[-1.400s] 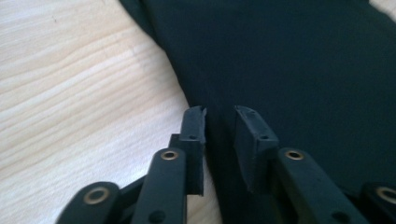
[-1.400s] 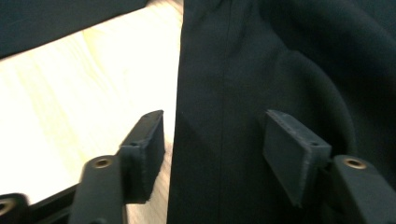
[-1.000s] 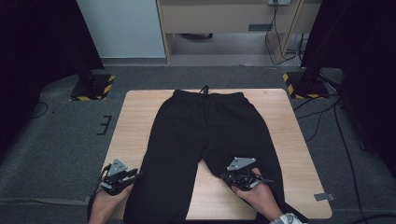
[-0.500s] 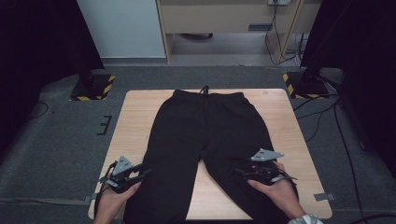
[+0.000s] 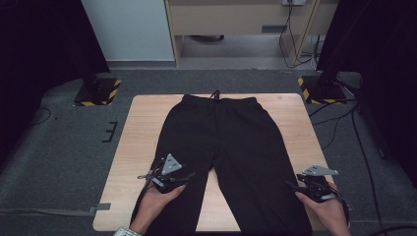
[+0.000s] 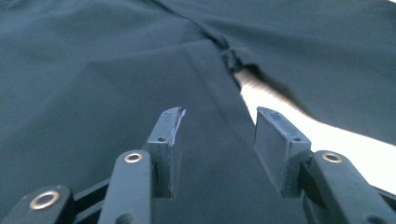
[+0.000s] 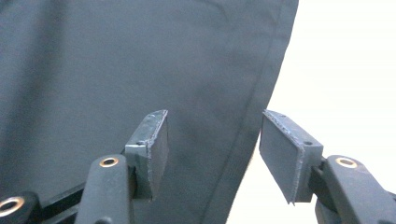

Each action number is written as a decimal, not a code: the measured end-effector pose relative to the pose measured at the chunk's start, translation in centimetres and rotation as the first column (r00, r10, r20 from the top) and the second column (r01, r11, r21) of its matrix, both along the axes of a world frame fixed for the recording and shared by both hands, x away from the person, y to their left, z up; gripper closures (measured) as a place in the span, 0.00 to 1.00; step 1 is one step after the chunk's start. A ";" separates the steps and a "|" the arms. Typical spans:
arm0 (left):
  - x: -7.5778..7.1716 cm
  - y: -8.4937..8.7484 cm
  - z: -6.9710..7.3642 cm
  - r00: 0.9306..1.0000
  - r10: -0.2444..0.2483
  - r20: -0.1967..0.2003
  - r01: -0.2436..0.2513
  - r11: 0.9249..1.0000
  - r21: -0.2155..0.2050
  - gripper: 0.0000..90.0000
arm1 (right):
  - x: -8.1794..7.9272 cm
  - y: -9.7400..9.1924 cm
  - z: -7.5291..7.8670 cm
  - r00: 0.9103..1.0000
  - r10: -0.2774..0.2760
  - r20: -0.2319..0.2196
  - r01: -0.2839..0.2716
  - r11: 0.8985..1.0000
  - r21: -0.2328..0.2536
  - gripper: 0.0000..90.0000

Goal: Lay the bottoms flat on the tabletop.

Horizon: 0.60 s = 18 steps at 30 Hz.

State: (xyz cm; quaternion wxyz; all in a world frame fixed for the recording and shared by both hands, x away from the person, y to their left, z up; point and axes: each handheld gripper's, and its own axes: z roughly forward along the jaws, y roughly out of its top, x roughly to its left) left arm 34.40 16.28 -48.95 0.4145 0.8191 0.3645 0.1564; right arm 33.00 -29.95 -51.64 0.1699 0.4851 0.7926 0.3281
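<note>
Both pairs of my fingers stand apart with nothing pinched between them. On my left gripper [image 5: 189, 174] the jaws have just been opening; they hover above the inner part of one trouser leg, the inseam edge running up just past the far pad [image 6: 275, 144]. On my right gripper [image 5: 291, 187] the jaws have just been closing a little, yet they remain released, straddling the outer side seam of the other leg, one pad [image 7: 154, 149] over cloth and the other over bare tabletop.

The black trousers [image 5: 231, 142] lie flat and spread on the wooden table [image 5: 142, 128], waistband and drawcord at the far edge, legs running toward me and off the near edge.

I judge this cloth light, soft and limp, with a smooth face that may slide between the pads. It will sag and fold wherever I lift it, so single-layer pinches mid-panel would only bunch it. Better holds are the seamed edges: the side seam under my right, the inseam beside my left.
</note>
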 end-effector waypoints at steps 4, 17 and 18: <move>0.4 -2.3 -0.7 1.000 -0.026 -0.008 0.026 1.000 0.007 0.55 | 0.5 0.0 -0.6 1.000 -0.003 -0.024 0.002 1.000 -0.023 0.60; -1.6 4.7 -0.7 0.997 0.071 0.035 -0.074 0.993 0.087 0.53 | 1.5 0.1 0.8 1.000 -0.025 0.016 0.024 0.999 0.041 0.78; -2.0 5.9 -0.8 0.994 0.103 0.038 -0.106 0.989 0.100 0.53 | 1.6 0.8 1.3 1.000 -0.009 0.025 0.008 0.999 0.038 0.72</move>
